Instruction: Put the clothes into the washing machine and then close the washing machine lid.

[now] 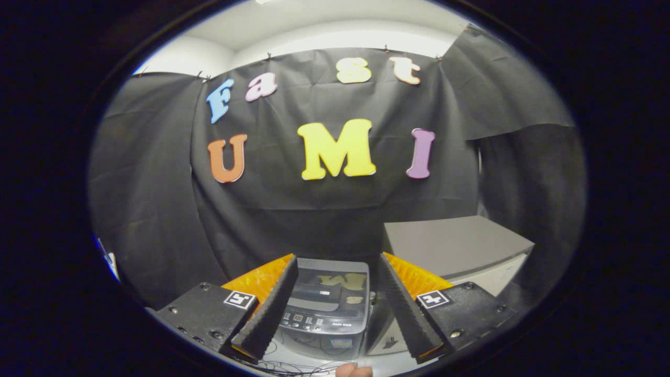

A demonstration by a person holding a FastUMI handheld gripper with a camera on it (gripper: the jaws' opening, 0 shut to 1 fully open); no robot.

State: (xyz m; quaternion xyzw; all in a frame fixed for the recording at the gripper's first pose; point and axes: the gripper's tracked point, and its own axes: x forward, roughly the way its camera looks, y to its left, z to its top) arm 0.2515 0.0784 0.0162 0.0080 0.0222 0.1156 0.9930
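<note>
A small grey top-loading washing machine (pixel 328 303) stands on the floor just ahead of my fingers, seen between them. Its dark glossy lid (pixel 335 288) lies flat and closed, with a control panel along its near edge. My gripper (pixel 336 285) hovers above and in front of the machine, open, with nothing between its fingers. No clothes are in sight.
A grey flat-topped cabinet (pixel 455 246) stands right of the machine, beyond the right finger. Black cloth walls close the booth behind and at both sides. Thin cables (pixel 303 366) lie on the pale floor in front of the machine. A fingertip of a person (pixel 353 370) shows below.
</note>
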